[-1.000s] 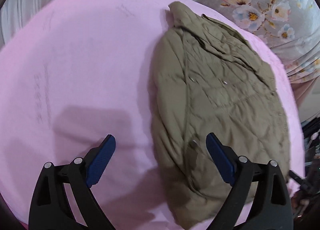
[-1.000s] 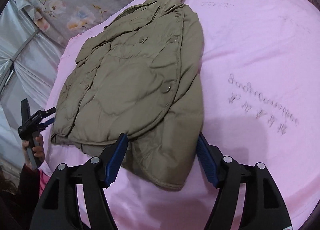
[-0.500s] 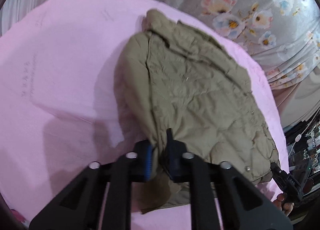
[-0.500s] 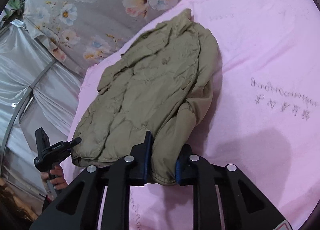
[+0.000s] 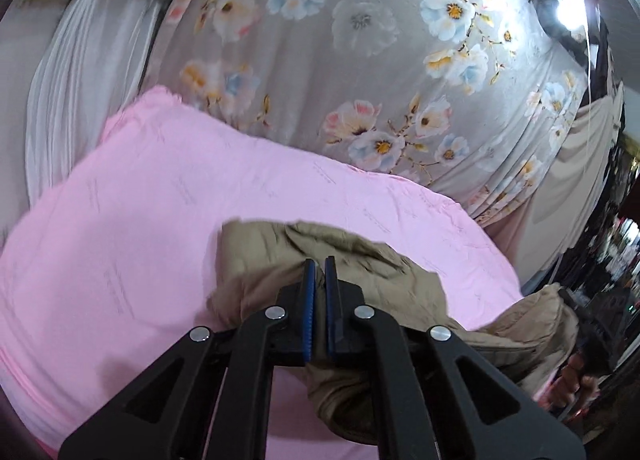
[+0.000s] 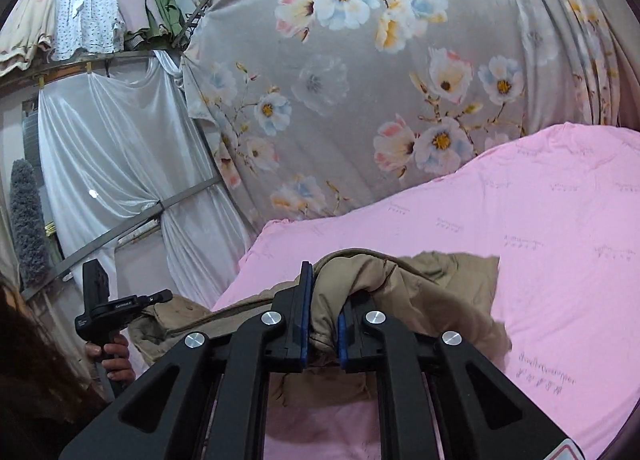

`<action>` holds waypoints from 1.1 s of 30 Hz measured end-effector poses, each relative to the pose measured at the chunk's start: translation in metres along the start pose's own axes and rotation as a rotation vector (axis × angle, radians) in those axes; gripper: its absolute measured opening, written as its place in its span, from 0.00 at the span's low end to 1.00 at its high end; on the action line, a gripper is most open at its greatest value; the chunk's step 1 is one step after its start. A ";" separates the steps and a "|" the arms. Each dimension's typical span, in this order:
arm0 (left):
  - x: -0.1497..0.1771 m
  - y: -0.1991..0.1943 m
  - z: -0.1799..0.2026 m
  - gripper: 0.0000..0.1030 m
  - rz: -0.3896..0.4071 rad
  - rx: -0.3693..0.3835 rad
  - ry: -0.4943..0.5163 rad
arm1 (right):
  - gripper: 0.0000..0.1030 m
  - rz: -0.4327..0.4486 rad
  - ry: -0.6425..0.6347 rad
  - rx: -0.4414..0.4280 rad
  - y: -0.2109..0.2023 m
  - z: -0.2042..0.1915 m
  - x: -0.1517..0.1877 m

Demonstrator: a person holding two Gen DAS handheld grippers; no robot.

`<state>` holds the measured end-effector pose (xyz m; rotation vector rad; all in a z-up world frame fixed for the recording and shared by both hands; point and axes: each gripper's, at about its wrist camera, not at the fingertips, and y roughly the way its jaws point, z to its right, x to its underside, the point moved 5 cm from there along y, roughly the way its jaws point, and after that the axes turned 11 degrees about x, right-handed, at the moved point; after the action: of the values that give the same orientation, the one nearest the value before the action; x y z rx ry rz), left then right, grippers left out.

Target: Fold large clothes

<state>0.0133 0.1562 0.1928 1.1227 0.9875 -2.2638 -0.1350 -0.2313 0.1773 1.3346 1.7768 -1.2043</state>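
Left gripper [image 5: 319,272] is pinching a thin fold of the khaki quilted jacket [image 5: 360,256], jaws nearly together. Right gripper [image 6: 322,300], its jaws having just been closing, is clamping a thicker bunch. Jacket is hanging low-centre above the pink bedsheet [image 5: 120,240].

I see an olive-khaki quilted jacket [image 5: 360,256] lying on a plain pink bed sheet [image 5: 120,244] faintly printed with small grey lettering. Behind it hangs a grey curtain [image 6: 340,107] patterned with white, pale blue and pink flowers with yellow centres. Beside that I see a plain silvery-white satin drape [image 6: 112,147]. My black tools carry blue pads [image 6: 306,320].
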 end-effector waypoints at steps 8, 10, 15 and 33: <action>-0.073 0.126 -0.034 0.00 -0.017 -0.212 0.116 | 0.08 -0.041 0.090 0.136 0.136 0.046 -0.049; -0.077 0.167 -0.052 0.00 -0.065 -0.244 0.112 | 0.08 -0.063 0.111 0.179 0.171 0.060 -0.048; -0.062 0.238 -0.096 0.00 -0.183 -0.277 0.074 | 0.08 -0.160 0.186 0.299 0.253 0.115 -0.025; 0.004 0.315 -0.142 0.57 -0.407 -0.060 -0.075 | 0.63 -0.179 0.185 0.257 0.224 0.131 -0.011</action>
<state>0.2826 0.0557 0.0014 0.8639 1.3432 -2.5448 0.0739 -0.3377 0.0656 1.4984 1.9562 -1.4891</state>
